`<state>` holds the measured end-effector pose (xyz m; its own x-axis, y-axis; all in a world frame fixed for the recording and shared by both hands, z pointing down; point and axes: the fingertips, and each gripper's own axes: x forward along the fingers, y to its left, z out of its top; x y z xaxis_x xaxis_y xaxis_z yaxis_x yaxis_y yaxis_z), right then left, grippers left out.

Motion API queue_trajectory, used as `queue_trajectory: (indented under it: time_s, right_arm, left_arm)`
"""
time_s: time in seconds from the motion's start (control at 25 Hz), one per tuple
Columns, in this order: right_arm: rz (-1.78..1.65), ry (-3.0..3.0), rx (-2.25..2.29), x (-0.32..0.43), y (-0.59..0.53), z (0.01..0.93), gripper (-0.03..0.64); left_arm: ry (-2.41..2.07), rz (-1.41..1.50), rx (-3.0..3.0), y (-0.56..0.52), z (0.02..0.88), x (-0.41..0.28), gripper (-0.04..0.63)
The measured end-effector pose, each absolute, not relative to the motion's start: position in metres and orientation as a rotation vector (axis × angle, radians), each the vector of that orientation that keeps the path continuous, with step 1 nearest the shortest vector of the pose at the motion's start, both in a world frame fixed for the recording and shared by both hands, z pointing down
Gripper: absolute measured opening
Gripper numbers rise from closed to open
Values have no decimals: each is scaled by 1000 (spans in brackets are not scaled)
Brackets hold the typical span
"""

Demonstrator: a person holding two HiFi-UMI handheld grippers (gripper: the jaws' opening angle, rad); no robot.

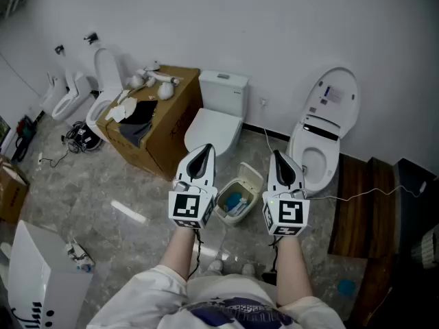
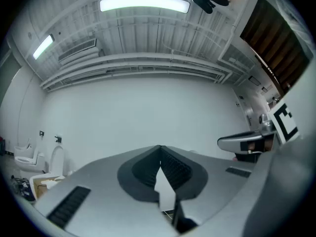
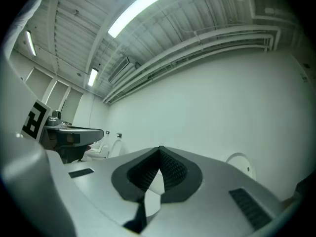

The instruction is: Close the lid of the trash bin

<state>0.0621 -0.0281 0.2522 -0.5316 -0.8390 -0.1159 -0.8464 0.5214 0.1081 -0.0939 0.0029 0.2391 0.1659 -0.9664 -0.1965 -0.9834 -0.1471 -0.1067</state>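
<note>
A: What could go wrong?
B: The left gripper and right gripper are both clenched shut, empty, aimed at the wall. Lowered blind, one could knock the bin over instead of tipping its lid.
A: Where's the bin?
B: On the floor between the 2, below them, lid up.

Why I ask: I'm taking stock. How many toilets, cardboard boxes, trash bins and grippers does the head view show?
Toilets: 4
Cardboard boxes: 2
Trash bins: 1
Grippers: 2
Total: 9
</note>
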Motion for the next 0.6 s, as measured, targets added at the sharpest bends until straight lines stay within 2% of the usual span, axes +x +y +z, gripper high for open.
queue_trajectory:
  time_s: [0.32, 0.52, 0.56, 0.6]
  right_arm:
    - [222, 2698, -1494, 64, -27, 256, 2]
    - [46, 2669, -1375, 70, -24, 258, 11]
    - [38, 2676, -1359, 72, -24, 258, 48]
    - [36, 2679, -1347, 76, -23, 258, 144]
  left_arm:
    - [1903, 121, -2225, 5, 241, -94, -2]
    - [1924, 144, -2245, 10, 242, -101, 0]
    - [1930, 165, -2257, 11, 240, -103, 5]
    - [1934, 187, -2272, 13, 238, -106, 76]
